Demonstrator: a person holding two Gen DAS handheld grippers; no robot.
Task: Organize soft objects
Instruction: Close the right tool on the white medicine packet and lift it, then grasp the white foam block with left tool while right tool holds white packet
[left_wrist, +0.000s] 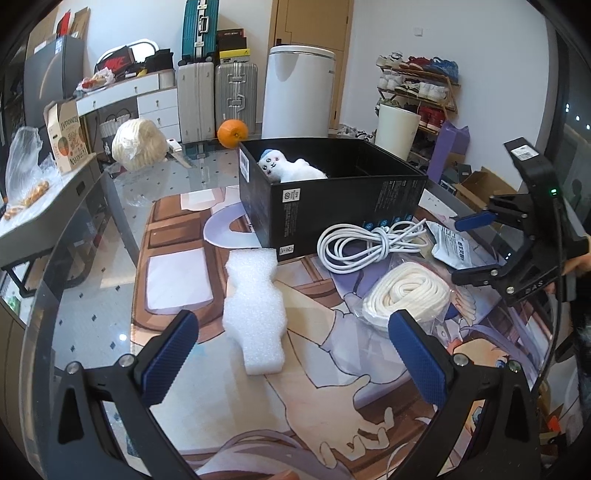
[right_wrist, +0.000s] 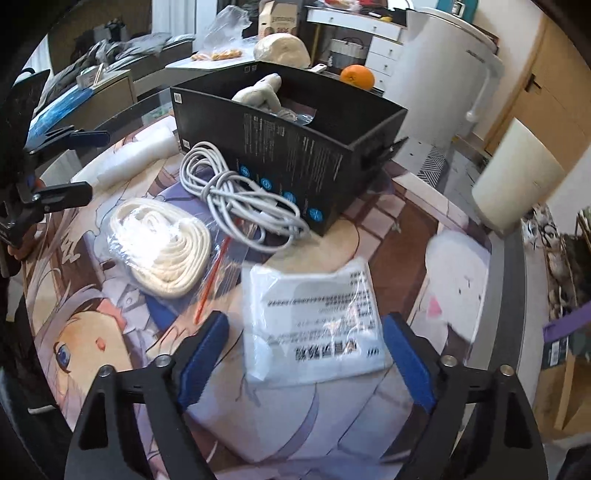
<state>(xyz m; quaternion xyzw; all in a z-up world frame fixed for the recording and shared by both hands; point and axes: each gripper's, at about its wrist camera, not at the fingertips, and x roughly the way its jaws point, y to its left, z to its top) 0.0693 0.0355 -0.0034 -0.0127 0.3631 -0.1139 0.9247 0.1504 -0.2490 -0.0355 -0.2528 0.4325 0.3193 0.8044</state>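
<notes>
We read the right gripper as nearer: fingers wide, empty, straddling the pouch (long axis toward the box). Left gripper wide over foam.

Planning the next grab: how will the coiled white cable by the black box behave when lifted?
The white cable will probably be floppy: its loose loops could sag and unwind, though a wrap binds the middle. It likely won't roll. The black box beside it may hinder the fingers.
</notes>
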